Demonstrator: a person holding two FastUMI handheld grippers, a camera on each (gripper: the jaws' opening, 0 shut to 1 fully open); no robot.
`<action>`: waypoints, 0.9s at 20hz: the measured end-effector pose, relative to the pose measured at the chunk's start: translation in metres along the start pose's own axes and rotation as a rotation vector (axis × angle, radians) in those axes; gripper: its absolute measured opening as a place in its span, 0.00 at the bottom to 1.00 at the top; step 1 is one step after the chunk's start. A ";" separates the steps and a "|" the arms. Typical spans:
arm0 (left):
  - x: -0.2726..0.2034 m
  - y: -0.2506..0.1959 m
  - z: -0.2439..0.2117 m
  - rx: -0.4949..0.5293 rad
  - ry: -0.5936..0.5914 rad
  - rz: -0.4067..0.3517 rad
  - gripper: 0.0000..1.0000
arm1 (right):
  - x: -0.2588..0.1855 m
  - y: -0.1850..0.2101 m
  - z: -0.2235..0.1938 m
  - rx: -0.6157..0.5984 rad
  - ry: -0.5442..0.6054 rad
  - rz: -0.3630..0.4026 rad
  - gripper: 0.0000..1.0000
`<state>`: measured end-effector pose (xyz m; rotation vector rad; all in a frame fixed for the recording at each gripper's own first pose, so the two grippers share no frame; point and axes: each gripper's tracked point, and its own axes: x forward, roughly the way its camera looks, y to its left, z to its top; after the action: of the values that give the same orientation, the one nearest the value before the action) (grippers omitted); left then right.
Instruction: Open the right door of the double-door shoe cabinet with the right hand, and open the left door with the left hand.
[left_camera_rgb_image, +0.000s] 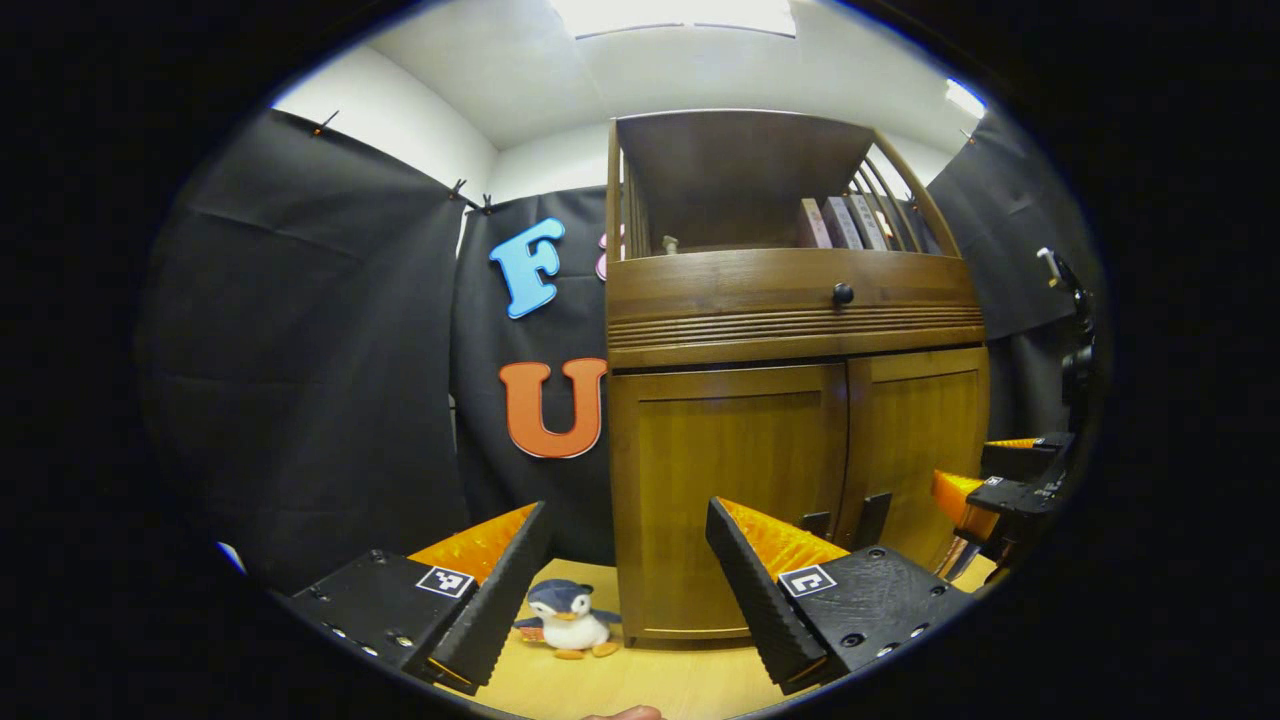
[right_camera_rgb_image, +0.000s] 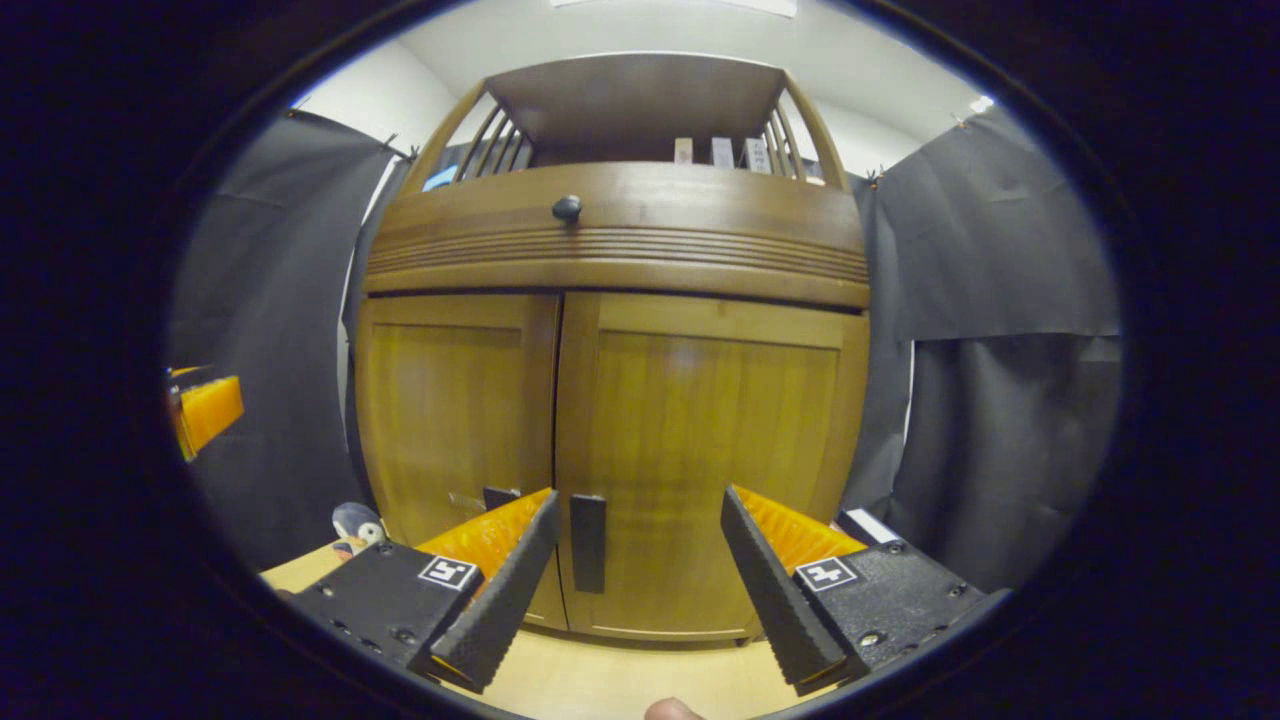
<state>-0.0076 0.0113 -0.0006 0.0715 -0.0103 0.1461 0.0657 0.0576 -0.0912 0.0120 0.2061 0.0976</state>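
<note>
The right gripper (right_camera_rgb_image: 635, 580) has its fingers spread wide, and the right door's (right_camera_rgb_image: 710, 460) upright dark handle (right_camera_rgb_image: 587, 543) stands ahead, close to the left finger, not yet between them. The left gripper (left_camera_rgb_image: 625, 590), also spread, faces the closed left door (left_camera_rgb_image: 730, 490), whose handle (left_camera_rgb_image: 815, 522) lies beyond its right finger, so the right gripper seems better lined up.

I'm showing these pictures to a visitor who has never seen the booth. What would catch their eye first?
The tall wooden shoe cabinet dominates the middle, both doors shut, a round black knob on the band above them. The open right gripper points at the right door's dark handle. A small plush penguin sits on the floor by the cabinet's left corner.
</note>
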 end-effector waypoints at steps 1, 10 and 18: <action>0.001 0.001 -0.003 0.000 0.006 0.013 0.95 | 0.010 0.004 -0.009 0.005 0.022 0.011 1.00; 0.000 0.050 -0.019 -0.008 0.047 0.137 0.95 | 0.072 0.016 -0.073 -0.025 0.226 -0.018 0.92; -0.007 0.068 -0.026 0.001 0.072 0.188 0.95 | 0.105 0.029 -0.087 -0.005 0.240 -0.038 0.70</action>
<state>-0.0240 0.0788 -0.0223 0.0659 0.0553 0.3370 0.1471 0.0966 -0.1975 -0.0082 0.4453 0.0619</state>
